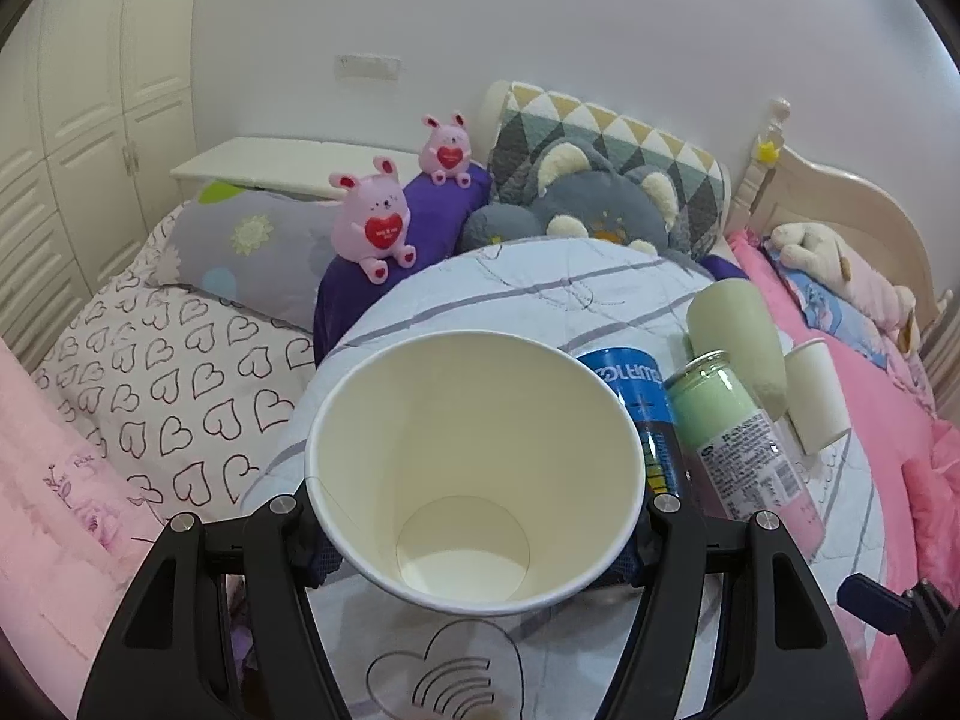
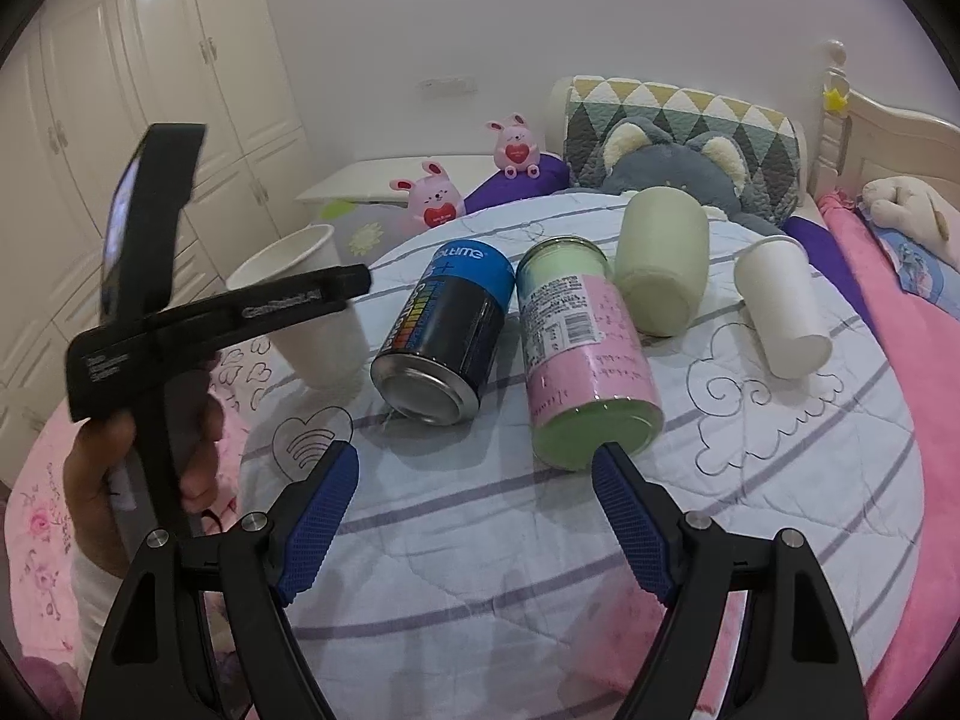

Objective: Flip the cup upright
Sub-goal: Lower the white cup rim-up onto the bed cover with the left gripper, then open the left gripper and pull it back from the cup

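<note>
My left gripper (image 1: pixel 477 531) is shut on a white paper cup (image 1: pixel 474 468), its fingers pressed against both sides of the wall. The cup's open mouth faces up toward the camera, and its inside is empty. In the right wrist view the same cup (image 2: pixel 312 306) stands upright on the quilt at the left, held by the left gripper's black body (image 2: pixel 198 318). My right gripper (image 2: pixel 474 474) is open and empty, low over the quilt, just in front of the lying containers.
On the round quilted surface (image 2: pixel 480 540) lie a blue can (image 2: pixel 444 330), a pink-and-green bottle (image 2: pixel 585 354), a pale green cup (image 2: pixel 660 264) and a second white paper cup (image 2: pixel 780 312), all on their sides. Plush toys and pillows sit behind. Pink bedding surrounds it.
</note>
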Motion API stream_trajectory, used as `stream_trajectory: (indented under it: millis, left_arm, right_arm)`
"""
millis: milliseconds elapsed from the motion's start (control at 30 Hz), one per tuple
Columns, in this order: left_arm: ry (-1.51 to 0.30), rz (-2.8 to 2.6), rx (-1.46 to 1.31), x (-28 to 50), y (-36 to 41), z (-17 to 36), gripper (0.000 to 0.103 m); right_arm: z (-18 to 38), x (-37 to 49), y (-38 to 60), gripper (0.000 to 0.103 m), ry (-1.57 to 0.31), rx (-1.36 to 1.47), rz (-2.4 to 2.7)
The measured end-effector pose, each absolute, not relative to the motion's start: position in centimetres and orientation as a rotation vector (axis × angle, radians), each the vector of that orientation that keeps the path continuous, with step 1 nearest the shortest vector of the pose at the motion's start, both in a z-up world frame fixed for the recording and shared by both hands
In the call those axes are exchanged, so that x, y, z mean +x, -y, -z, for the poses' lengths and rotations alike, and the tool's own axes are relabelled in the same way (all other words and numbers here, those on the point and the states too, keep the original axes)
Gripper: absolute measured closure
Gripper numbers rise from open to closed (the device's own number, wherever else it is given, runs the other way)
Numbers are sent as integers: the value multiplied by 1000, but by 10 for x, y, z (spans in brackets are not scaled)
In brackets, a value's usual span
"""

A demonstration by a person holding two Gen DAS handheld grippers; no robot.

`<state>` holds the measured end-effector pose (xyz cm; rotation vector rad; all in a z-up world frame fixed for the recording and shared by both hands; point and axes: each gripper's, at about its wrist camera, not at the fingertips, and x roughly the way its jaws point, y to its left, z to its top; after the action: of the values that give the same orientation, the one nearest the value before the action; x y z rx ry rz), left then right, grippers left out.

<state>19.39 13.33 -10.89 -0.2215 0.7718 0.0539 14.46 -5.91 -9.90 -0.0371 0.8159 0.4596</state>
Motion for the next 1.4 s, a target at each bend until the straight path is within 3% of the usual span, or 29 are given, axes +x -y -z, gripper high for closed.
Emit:
stream_trajectory:
  millis: [167, 367, 433, 500, 967, 1400]
  left_arm:
    - [-804, -66, -203, 199, -130, 119, 35]
    - [-818, -70, -189, 195, -128, 122, 24]
    - [-823, -79, -180, 193, -128, 122, 9]
    - [-822, -93, -162, 189, -127, 121, 2]
    - [-812, -99, -122, 151, -121, 106, 1]
    - [-680, -91, -28, 68, -91, 70, 1]
  right_arm:
    - [101, 150, 53, 21, -815, -47, -478]
    - [104, 151, 47, 21, -825, -50, -497]
    - [103, 148, 48, 21, -820, -49, -499]
    - [102, 146, 48, 21, -815, -47, -495]
    - [95, 127, 52, 21, -791, -50, -490]
    - [70, 84, 75, 21, -692, -34, -448]
